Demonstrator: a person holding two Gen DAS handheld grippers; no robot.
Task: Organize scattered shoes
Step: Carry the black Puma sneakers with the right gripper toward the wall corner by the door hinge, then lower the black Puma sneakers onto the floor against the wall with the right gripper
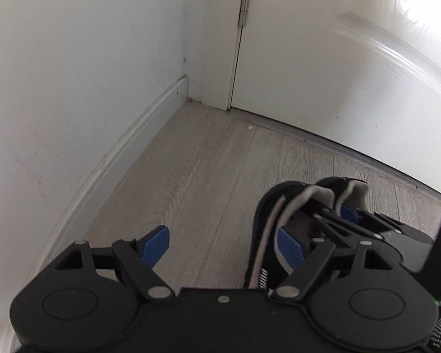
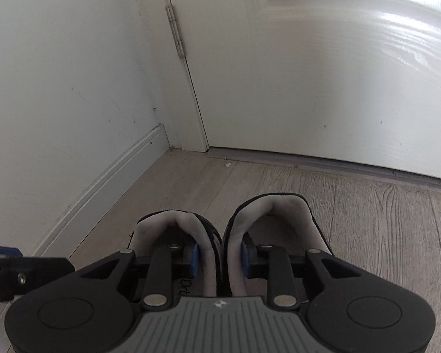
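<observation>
Right gripper clamps the inner collars of both shoes together. Left gripper hovers open beside them.

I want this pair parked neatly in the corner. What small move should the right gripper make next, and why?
Probably lower the pair of shoes to the floor beside the skirting board, then let go. The right gripper pinches both inner collars together, the floor toward the corner is bare, and the left gripper is open and holds nothing.
</observation>
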